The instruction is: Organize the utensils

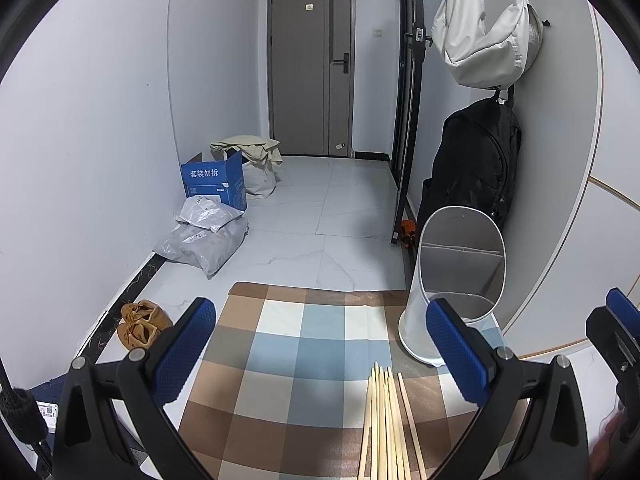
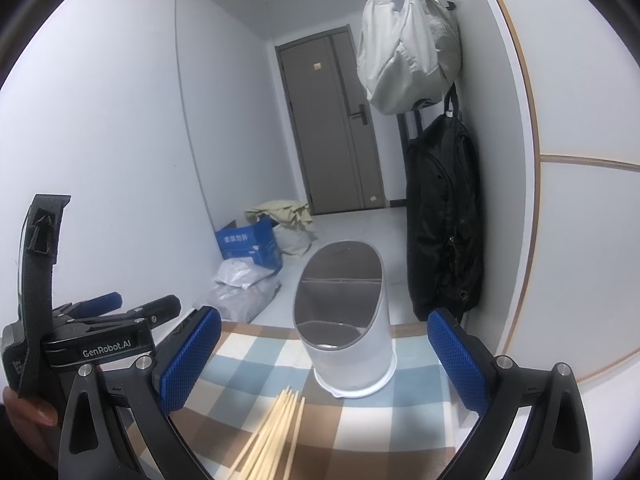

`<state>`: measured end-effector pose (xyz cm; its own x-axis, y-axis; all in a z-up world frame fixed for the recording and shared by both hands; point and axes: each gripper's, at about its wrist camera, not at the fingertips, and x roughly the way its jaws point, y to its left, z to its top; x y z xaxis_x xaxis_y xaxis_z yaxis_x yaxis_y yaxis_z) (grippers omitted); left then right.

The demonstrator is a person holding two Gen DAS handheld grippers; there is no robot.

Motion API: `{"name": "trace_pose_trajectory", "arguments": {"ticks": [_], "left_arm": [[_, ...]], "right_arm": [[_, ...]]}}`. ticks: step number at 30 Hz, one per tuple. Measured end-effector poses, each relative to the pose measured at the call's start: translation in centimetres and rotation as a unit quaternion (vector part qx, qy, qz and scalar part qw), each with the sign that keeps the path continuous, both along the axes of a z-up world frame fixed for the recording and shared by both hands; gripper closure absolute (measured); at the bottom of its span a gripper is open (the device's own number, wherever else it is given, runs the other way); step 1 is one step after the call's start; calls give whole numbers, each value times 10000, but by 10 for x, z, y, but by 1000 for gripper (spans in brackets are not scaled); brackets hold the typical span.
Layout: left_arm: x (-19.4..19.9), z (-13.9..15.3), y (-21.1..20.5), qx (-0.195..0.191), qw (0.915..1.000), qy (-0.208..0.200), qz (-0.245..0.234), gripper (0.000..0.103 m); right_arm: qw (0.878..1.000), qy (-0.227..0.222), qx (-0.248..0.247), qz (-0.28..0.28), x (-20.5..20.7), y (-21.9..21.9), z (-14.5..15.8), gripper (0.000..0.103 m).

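A bundle of pale wooden chopsticks (image 1: 387, 428) lies on the checked tablecloth (image 1: 304, 352), near its front edge; it also shows in the right wrist view (image 2: 276, 436). A white oval utensil holder (image 1: 456, 280) with a grey divided inside stands upright at the cloth's far right; in the right wrist view it (image 2: 348, 344) stands straight ahead. My left gripper (image 1: 320, 356) is open and empty, above the cloth, with the chopsticks between its fingers. My right gripper (image 2: 324, 360) is open and empty, behind the chopsticks and facing the holder. The left gripper (image 2: 104, 312) shows at the left of the right wrist view.
A black backpack (image 1: 476, 160) and a white bag (image 1: 484, 36) hang on the wall just behind the holder. On the floor beyond the table are a blue box (image 1: 216, 180), grey parcels (image 1: 204, 236) and brown shoes (image 1: 140, 324). A grey door (image 1: 312, 68) closes the hallway.
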<state>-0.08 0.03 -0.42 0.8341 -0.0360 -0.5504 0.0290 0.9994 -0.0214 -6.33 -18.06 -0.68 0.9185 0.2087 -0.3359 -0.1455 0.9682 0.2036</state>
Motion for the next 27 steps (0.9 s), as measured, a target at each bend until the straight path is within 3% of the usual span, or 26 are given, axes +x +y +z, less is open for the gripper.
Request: {"name": "trace_pose_trajectory", "arguments": {"ticks": [9,13,15,20,22,25,27], "left_arm": [[4,-6,0,18,9998,190,-44,1],[14,-19,0,104,9982,553,-187,1],[22,-31,-1,163,9951,920,-339,1],[37,-70,2,323,9821,1813,-391,1],[41,-84,1,362,9742,2170,-500,1],[40,-106,-6,740,9596,2620,-714,2],[37,-120,-8,973,9495,2880,-778,9]], "right_arm": [[9999,81,-61,-96,2,1,-1,0],[9997,179,-56,-162,5,2,-3,0],[9994,228,-79,-239,8,2,-3,0],[9989,382,-44,-249,15,0,-7,0],[9986,484,29,-214,20,-3,-9,0],[9978,609,17,-249,26,-4,-14,0],[9974,674,-12,-274,30,-6,-16,0]]}}
